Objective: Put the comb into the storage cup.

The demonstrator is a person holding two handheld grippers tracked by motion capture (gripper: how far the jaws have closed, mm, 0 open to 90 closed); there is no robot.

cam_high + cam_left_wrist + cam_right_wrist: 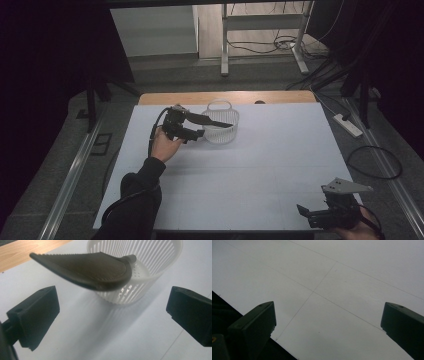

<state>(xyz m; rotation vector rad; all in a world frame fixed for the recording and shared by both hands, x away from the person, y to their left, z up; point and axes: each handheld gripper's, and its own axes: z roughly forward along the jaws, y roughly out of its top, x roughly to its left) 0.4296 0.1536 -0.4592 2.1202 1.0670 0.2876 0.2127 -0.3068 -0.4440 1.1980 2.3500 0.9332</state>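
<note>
A white slotted basket (221, 127) (150, 270) stands on the white table (250, 165) near its back edge. A dark, flat, ribbed piece (207, 120) (92, 268) lies across the basket's near rim. Its narrow end is inside the basket and its pointed end sticks out toward my left gripper (194, 126) (113, 307). That gripper is open just left of the basket, with its jaws spread wide below the piece and not touching it. My right gripper (309, 214) (329, 315) is open over bare table at the front right corner, with nothing between its jaws.
A wooden strip (225, 97) runs along the table's far edge. Beyond it on the floor stand metal frame legs (225, 50) among loose cables. A power strip (347, 125) and a cable loop (375, 162) lie on the floor to the right.
</note>
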